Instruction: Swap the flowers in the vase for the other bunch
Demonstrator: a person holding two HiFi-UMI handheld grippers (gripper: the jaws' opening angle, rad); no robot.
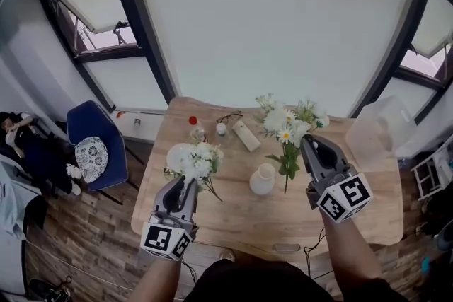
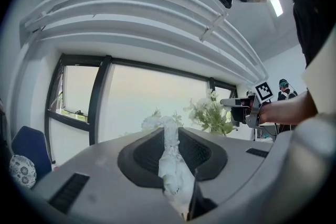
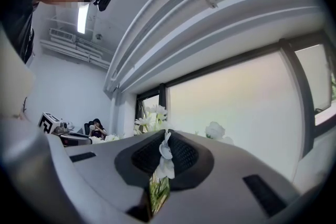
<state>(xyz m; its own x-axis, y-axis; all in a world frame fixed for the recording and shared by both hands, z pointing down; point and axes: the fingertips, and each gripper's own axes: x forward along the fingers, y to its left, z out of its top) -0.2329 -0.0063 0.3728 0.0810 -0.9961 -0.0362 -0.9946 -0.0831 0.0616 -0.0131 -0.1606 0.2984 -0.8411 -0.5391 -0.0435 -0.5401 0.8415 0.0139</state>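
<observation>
A white vase (image 1: 262, 179) stands empty near the middle of the wooden table (image 1: 233, 219). My left gripper (image 1: 185, 184) is shut on a bunch of white flowers (image 1: 196, 160), held left of the vase; in the left gripper view the white bunch (image 2: 171, 157) is pinched between the jaws. My right gripper (image 1: 306, 142) is shut on the stems of a daisy bunch (image 1: 287, 127) with green leaves, held just right of and above the vase. The right gripper view shows green stems (image 3: 157, 192) and a white bloom clamped between the jaws.
At the table's far side lie a cream box (image 1: 246, 134), glasses (image 1: 228, 117), a small red-capped bottle (image 1: 193, 124) and a small white thing (image 1: 221, 129). A clear plastic tub (image 1: 379, 129) sits at the right end. A blue chair (image 1: 95, 145) stands left of the table.
</observation>
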